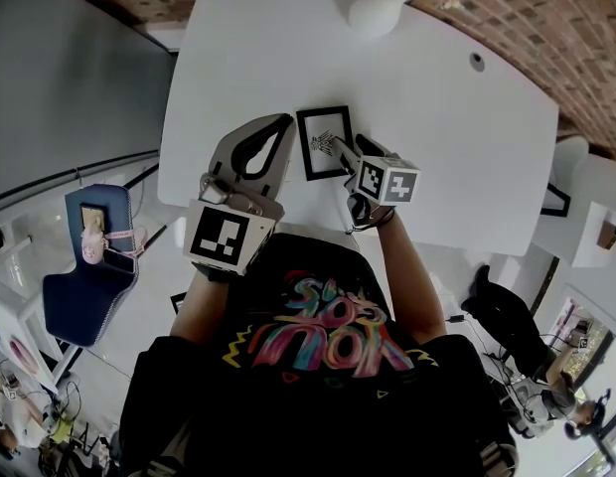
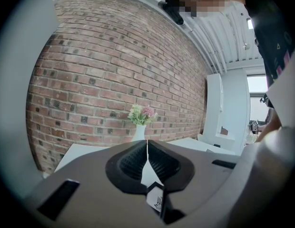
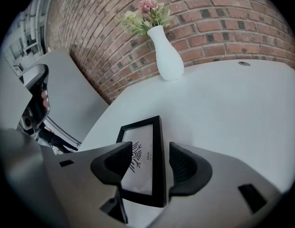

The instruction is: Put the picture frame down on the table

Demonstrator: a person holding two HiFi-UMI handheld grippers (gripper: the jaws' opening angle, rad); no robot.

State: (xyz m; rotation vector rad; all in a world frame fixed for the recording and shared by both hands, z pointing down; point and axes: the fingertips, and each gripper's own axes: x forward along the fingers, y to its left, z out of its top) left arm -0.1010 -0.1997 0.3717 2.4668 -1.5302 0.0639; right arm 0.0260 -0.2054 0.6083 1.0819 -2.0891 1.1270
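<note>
One short word in small capitals is printed on the sheet inside the picture frame [image 3: 143, 167], beside a line drawing. It may be "FROM" (too small to be taken as certain). Large brush-style lettering in pink, blue and yellow is spread across the black shirt [image 1: 323, 336], yet no word can be made out. Black-and-white square markers (patterns, not letters or numbers) are carried on the left cube [image 1: 221, 238] and the right cube [image 1: 389, 180].
</note>
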